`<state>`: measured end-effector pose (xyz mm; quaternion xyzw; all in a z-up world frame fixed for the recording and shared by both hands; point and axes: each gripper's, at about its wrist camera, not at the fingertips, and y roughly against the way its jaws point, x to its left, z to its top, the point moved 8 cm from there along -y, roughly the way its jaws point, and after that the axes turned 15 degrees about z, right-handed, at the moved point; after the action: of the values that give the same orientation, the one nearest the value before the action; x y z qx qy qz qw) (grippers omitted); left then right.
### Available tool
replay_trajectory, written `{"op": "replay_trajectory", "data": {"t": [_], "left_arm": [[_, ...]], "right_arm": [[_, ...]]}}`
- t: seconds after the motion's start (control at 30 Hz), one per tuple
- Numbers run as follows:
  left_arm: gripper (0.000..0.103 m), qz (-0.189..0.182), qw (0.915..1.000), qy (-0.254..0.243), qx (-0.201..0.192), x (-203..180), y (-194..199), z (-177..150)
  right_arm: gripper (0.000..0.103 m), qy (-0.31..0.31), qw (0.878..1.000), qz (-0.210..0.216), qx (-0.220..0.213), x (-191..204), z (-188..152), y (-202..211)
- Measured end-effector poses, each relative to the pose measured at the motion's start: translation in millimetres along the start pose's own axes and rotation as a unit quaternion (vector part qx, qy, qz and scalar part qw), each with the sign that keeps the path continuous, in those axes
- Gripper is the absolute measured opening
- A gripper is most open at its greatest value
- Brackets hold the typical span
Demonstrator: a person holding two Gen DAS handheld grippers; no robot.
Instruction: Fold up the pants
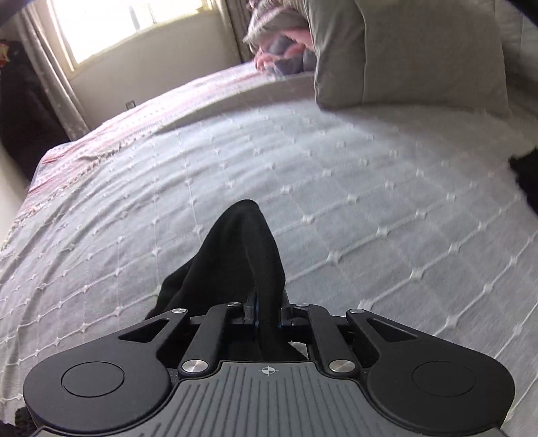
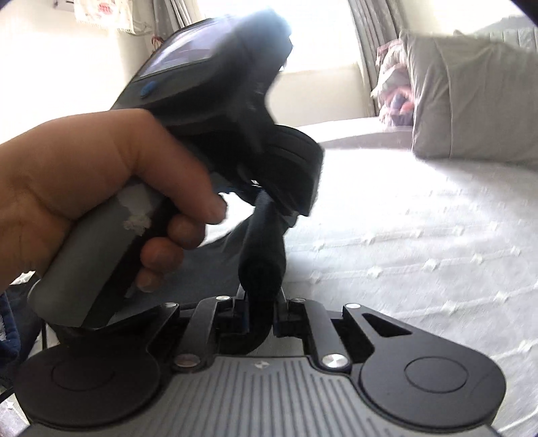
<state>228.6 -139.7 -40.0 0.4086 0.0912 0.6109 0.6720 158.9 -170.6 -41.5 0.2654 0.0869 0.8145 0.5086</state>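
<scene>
Daylight pours in from the window (image 1: 127, 23) ahead of me, blown out to pure white in both views, and in the right wrist view its glare washes the bedspread (image 2: 420, 235) nearly featureless. My left wrist view is softer and dimmer, with motion blur smearing the pillow (image 1: 403, 57) and the far bedding, while the black pants (image 1: 235, 255) swallow all detail. The fisheye bends the bed's edges and darkens the corners; my left hand (image 2: 84, 174), close to the right lens, is blurred.
</scene>
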Motion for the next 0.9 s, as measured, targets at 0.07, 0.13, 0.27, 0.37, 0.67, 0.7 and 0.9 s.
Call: {"op": "replay_trajectory", "data": {"t": [0.07, 0.13, 0.27, 0.37, 0.67, 0.7, 0.9], "left_arm": [[0.007, -0.011, 0.9997, 0.015, -0.014, -7.9, 12.9, 14.6], [0.007, -0.026, 0.9988, 0.031, -0.027, -22.4, 25.4, 30.1], [0.007, -0.083, 0.9926, 0.064, -0.061, -58.2, 53.4, 58.1], [0.007, -0.127, 0.9843, 0.095, -0.077, -57.2, 69.3, 64.6], [0.007, -0.104, 0.9736, 0.187, -0.079, 85.8, 71.0, -7.2], [0.007, -0.101, 0.9716, 0.2, -0.074, 102.1, 65.8, -21.1], [0.007, -0.091, 0.9641, 0.246, -0.039, 156.2, 14.9, -106.9]], "right_arm": [[0.032, 0.008, 1.0, -0.01, -0.014, -8.3, 10.4, 6.5], [0.032, 0.01, 0.999, -0.02, -0.026, -20.6, 20.2, 17.0], [0.032, 0.033, 0.995, -0.076, -0.061, -52.4, 40.8, 49.0], [0.032, 0.064, 0.989, -0.103, -0.083, -64.3, 54.1, 72.1], [0.038, 0.204, 0.975, -0.025, -0.085, 36.4, 46.4, 25.2], [0.038, 0.217, 0.973, -0.013, -0.077, 50.8, 44.0, 14.1], [0.038, 0.279, 0.959, 0.046, 0.011, 120.9, -3.9, -50.6]]}}
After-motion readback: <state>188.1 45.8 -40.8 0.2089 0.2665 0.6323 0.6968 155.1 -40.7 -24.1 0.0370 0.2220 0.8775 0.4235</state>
